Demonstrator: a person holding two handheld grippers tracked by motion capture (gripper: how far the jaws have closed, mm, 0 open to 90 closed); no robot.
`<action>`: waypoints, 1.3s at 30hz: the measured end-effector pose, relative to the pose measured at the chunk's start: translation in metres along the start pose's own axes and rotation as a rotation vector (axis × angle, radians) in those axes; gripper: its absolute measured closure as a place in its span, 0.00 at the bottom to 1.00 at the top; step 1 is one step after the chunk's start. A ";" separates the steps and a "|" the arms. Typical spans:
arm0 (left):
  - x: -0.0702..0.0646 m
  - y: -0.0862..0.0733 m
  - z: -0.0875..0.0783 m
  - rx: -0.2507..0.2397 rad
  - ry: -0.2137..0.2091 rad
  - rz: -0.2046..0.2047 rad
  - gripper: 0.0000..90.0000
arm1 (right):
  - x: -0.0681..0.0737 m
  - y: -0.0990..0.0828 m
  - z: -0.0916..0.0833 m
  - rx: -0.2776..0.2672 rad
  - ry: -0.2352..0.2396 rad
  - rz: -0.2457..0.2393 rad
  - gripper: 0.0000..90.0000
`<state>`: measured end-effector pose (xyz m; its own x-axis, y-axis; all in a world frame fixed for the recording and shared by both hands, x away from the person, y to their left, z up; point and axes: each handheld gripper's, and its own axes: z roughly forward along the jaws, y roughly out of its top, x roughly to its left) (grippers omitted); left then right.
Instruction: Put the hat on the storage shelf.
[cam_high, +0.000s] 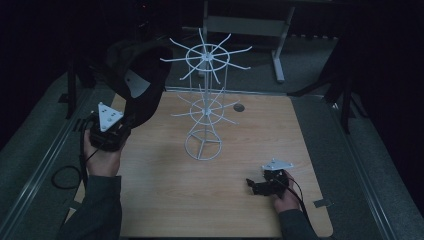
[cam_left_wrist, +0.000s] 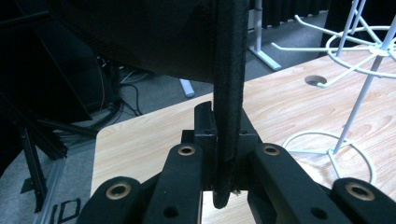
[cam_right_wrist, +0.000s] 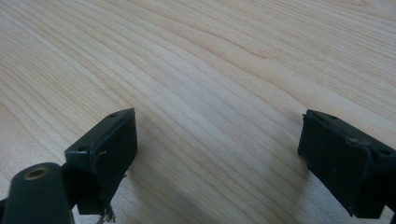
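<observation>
High view: white wire rack (cam_high: 204, 100) stands upright on the wooden table (cam_high: 165, 200), two tiers of radiating hooks, ring base near table centre. Left gripper (cam_high: 117, 129), left of the rack and raised off the table, holds a black cap (cam_high: 137, 82) (white label visible inside) up toward the rack's upper tier, not touching it. Right gripper (cam_high: 252, 186) sits low, near the table edge in front and to the right of the rack's base.

Left gripper view: jaws clamped on the cap's edge (cam_left_wrist: 229, 102), which runs vertically between them; rack (cam_left_wrist: 359, 100) beyond, to the right.

Right gripper view: jaws spread wide, nothing between them, bare table (cam_right_wrist: 210, 70) underneath.
</observation>
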<state>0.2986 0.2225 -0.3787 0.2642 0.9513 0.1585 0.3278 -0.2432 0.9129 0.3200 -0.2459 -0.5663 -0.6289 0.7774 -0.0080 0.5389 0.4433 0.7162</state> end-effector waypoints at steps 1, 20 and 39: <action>0.000 0.000 0.000 0.002 0.004 0.004 0.96 | 0.000 0.000 0.000 -0.001 0.000 -0.001 0.13; -0.007 0.007 0.000 -0.024 0.032 0.000 0.96 | 0.000 0.000 0.000 -0.001 0.000 -0.001 0.13; -0.012 0.013 0.002 -0.043 0.023 0.000 0.96 | 0.000 0.000 0.000 -0.001 0.000 -0.001 0.13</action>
<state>0.3016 0.2071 -0.3694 0.2435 0.9555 0.1665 0.2887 -0.2353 0.9281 0.3200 -0.2460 -0.5663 -0.6295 0.7770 -0.0092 0.5376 0.4441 0.7168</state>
